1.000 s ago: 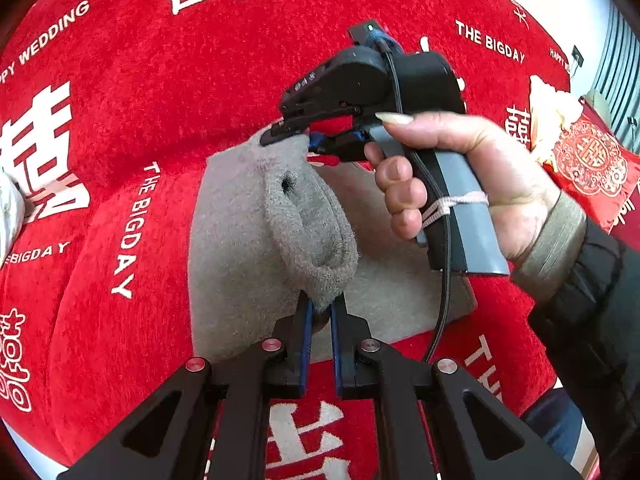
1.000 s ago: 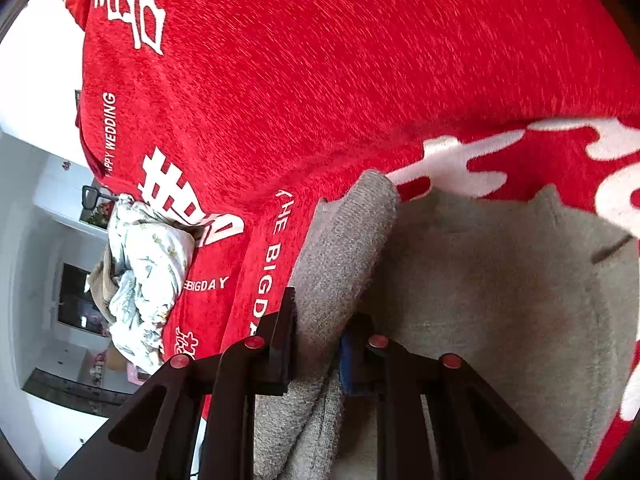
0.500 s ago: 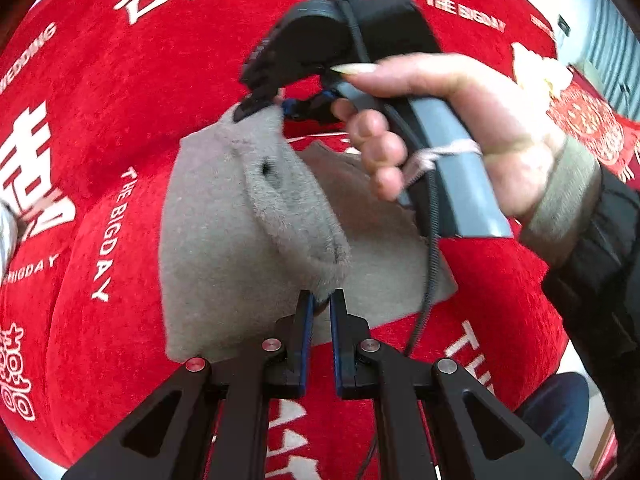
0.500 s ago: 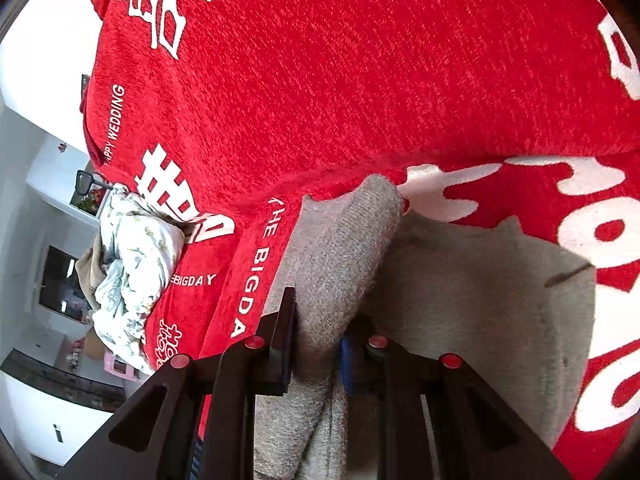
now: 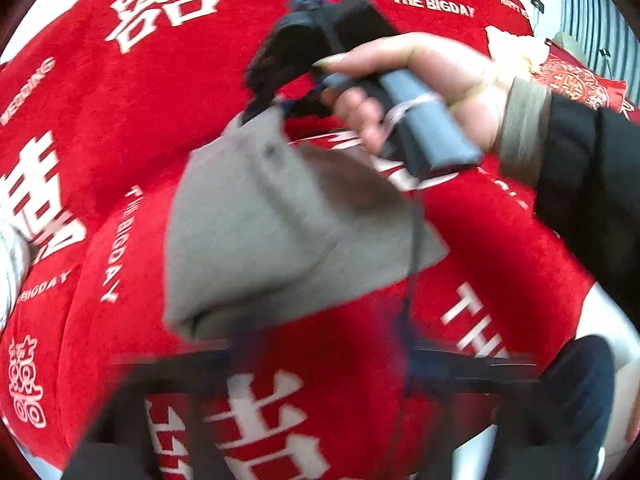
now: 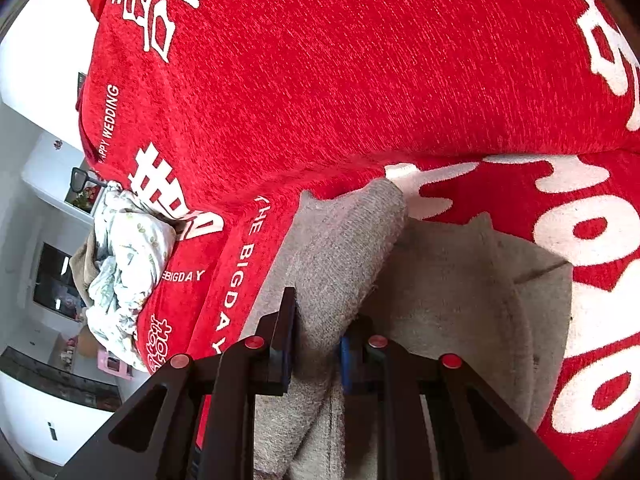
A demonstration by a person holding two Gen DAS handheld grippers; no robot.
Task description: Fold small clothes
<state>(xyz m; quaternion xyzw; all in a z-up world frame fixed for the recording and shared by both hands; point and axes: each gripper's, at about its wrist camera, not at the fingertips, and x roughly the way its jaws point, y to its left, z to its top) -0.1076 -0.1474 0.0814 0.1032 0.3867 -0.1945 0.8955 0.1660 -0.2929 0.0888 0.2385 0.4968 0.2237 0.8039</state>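
Note:
A small grey knitted garment [image 5: 256,236] lies on the red cover, partly lifted and folded over. In the left wrist view my right gripper [image 5: 260,108] grips its far corner, held in a person's hand. In the right wrist view my right gripper [image 6: 316,344] is shut on a fold of the grey garment [image 6: 344,248]. My left gripper [image 5: 320,356] is a dark motion blur at the bottom of its view, with its jaws spread wide apart and the garment free of them.
A red cover [image 6: 360,80] with white characters and "THE BIGDAY" lettering lies under everything. A crumpled white patterned cloth [image 6: 124,252] sits at its left edge. A red embroidered cushion [image 5: 576,80] lies at the far right. Room furniture shows beyond the left edge.
My left gripper was shut on the near edge of the garment; now its jaws have sprung apart and let go. My right gripper has lifted its corner higher and to the left.

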